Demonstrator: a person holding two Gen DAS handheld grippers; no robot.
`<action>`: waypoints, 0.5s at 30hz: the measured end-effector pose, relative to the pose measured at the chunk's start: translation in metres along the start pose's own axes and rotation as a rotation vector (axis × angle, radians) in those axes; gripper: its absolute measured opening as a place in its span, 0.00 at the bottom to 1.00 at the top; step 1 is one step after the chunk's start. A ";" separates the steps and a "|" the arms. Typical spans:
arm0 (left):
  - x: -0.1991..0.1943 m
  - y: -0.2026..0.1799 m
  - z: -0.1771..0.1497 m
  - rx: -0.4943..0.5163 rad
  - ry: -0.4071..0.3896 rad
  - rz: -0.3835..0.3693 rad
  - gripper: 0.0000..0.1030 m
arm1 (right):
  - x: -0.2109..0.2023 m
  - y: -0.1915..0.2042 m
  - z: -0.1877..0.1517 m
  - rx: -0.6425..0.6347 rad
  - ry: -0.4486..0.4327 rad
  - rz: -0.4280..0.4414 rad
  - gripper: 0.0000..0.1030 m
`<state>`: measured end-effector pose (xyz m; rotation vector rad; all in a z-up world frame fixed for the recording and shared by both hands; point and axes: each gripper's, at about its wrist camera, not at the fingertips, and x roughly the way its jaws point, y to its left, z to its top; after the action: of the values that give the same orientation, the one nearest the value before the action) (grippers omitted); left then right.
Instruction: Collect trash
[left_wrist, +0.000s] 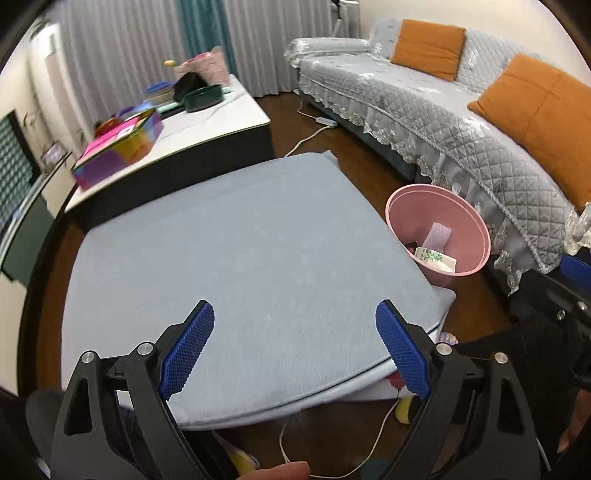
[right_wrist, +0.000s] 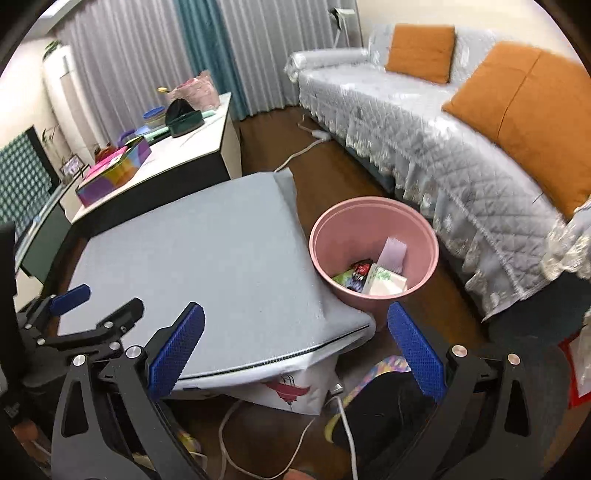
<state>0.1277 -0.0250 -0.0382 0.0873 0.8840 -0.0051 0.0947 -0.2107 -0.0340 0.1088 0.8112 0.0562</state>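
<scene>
both claws hang released and hold nothing: the left gripper (left_wrist: 294, 349) over the grey table (left_wrist: 221, 258), the right gripper (right_wrist: 295, 349) past its right edge. the trash (right_wrist: 373, 275) lies inside the pink bin (right_wrist: 321, 229) on the floor, touching that edge.

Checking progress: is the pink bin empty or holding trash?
Holding trash. The bin stands upright with several wrappers at its bottom.

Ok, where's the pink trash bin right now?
The pink bin stands on the floor between the grey-covered table and the sofa, right of the table in both views, with wrappers already inside.
</scene>
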 end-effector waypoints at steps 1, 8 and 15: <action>-0.004 0.003 -0.003 -0.009 -0.007 0.000 0.84 | -0.004 0.003 -0.003 -0.021 -0.008 -0.010 0.95; -0.025 0.010 -0.017 -0.023 -0.036 -0.007 0.84 | -0.020 0.016 -0.017 -0.072 -0.018 -0.015 0.95; -0.032 0.008 -0.021 -0.020 -0.044 -0.010 0.84 | -0.028 0.015 -0.019 -0.064 -0.023 -0.021 0.95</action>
<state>0.0919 -0.0160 -0.0262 0.0639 0.8405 -0.0076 0.0618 -0.1966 -0.0251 0.0409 0.7869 0.0611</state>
